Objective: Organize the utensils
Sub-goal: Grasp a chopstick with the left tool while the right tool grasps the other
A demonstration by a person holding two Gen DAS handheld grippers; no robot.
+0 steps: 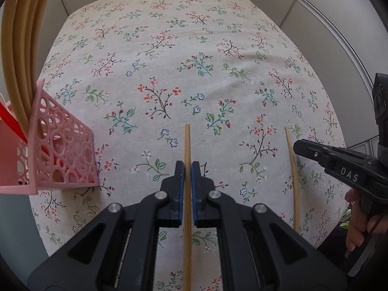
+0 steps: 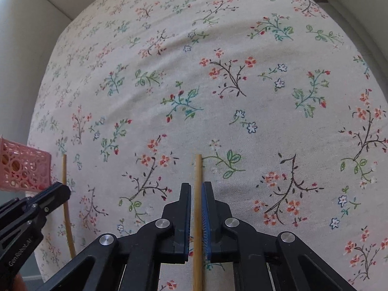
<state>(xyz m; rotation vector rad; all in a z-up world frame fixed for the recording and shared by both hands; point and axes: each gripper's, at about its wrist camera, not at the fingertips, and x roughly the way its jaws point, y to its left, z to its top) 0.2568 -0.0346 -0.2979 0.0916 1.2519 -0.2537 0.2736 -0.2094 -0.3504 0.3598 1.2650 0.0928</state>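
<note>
Two bamboo chopsticks lie on the floral tablecloth. In the left wrist view, my left gripper (image 1: 187, 169) is closed around one chopstick (image 1: 187, 143), which runs between the blue pads. In the right wrist view, my right gripper (image 2: 197, 189) straddles the other chopstick (image 2: 198, 169) with a narrow gap at the pads. That chopstick also shows in the left wrist view (image 1: 292, 169) beside the right gripper (image 1: 297, 145). The left gripper (image 2: 61, 190) and its chopstick (image 2: 65, 169) show at the left of the right wrist view.
A pink perforated holder (image 1: 63, 150) stands at the left, with several bamboo chopsticks (image 1: 21, 48) and a red utensil (image 1: 12, 123) standing in it. It also shows in the right wrist view (image 2: 24, 167). The tablecloth (image 1: 194, 48) ends near tiled walls behind.
</note>
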